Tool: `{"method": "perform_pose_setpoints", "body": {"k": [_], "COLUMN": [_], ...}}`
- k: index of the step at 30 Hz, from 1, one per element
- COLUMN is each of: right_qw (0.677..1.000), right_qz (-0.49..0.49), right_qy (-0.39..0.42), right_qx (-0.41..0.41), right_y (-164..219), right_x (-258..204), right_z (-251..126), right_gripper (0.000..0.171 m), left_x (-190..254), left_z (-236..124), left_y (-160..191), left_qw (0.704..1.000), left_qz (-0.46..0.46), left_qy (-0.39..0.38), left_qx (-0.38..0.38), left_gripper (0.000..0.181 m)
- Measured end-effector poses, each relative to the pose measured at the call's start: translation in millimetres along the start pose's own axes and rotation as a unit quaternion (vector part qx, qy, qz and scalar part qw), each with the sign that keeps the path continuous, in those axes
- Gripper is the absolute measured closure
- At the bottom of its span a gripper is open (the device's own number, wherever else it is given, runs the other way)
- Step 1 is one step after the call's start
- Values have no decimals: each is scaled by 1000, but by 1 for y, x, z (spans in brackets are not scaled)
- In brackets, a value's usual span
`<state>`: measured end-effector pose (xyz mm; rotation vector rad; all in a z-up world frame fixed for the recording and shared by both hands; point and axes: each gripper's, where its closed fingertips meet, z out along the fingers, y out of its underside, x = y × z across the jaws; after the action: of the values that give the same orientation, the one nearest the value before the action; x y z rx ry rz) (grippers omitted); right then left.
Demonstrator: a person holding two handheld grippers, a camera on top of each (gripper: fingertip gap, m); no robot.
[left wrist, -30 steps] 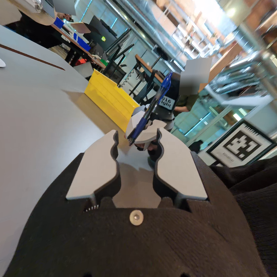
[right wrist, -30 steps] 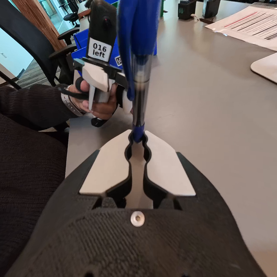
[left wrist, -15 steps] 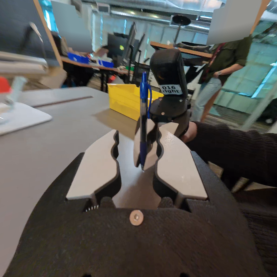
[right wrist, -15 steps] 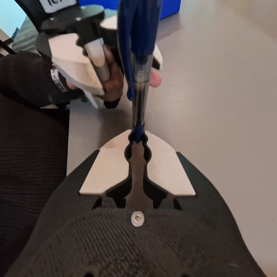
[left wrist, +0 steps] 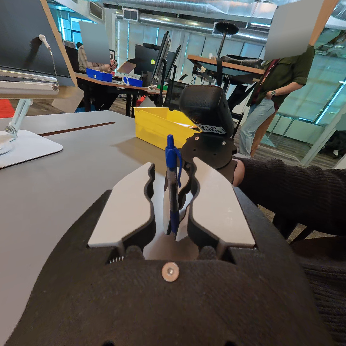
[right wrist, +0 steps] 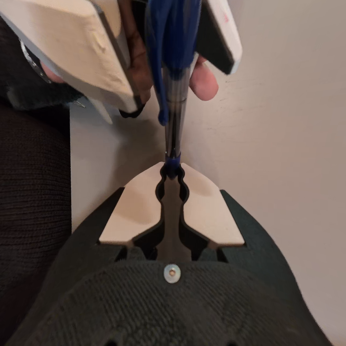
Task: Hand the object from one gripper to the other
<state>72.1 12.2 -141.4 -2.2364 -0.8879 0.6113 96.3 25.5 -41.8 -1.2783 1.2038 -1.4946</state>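
Note:
A blue pen [left wrist: 173,187] stands upright over the grey table [left wrist: 65,187]. My right gripper [right wrist: 171,168] is shut on the pen's blue grip near its lower end. In the left wrist view the right gripper [left wrist: 174,224] faces me, holding the pen from below. My left gripper [left wrist: 172,166] is open, and the pen's clear barrel and clip stand in the gap between its fingers without touching them. In the right wrist view the left gripper's white fingers [right wrist: 84,46] flank the blurred upper part of the pen [right wrist: 174,104].
A yellow bin [left wrist: 159,123] stands on the table just behind the grippers. A white stand base [left wrist: 28,146] sits at the far left. A person [left wrist: 271,93] stands at the right, with desks and monitors beyond. The table edge [right wrist: 70,149] runs by my sleeve. The left gripper's tips are roughly 10 cm from the right gripper's.
The grippers have closed in on each other. The left view has levelled from a tilt. The pen, held ahead of the left fingers before, now stands between them.

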Motion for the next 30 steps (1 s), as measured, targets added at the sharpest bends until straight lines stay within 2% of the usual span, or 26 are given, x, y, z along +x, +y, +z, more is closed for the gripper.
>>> {"method": "perform_pose_setpoints", "body": {"k": [11, 22, 30], "right_qw": [1000, 1000, 997], "right_qz": [-4, -12, 0], "right_qy": [7, 4, -1], "right_qx": [-13, 18, 72], "right_y": [4, 1, -9], "right_x": [1, 4, 9], "right_z": [4, 6, -4], "right_gripper": [159, 159, 143], "left_x": [0, 2, -17], "left_z": [0, 1, -11], "left_y": [4, 4, -10], "left_qw": [1000, 999, 1000], "left_qz": [25, 29, 8], "left_qy": [-9, -2, -28], "left_qx": [-15, -22, 11], "left_gripper": [163, 164, 164]}}
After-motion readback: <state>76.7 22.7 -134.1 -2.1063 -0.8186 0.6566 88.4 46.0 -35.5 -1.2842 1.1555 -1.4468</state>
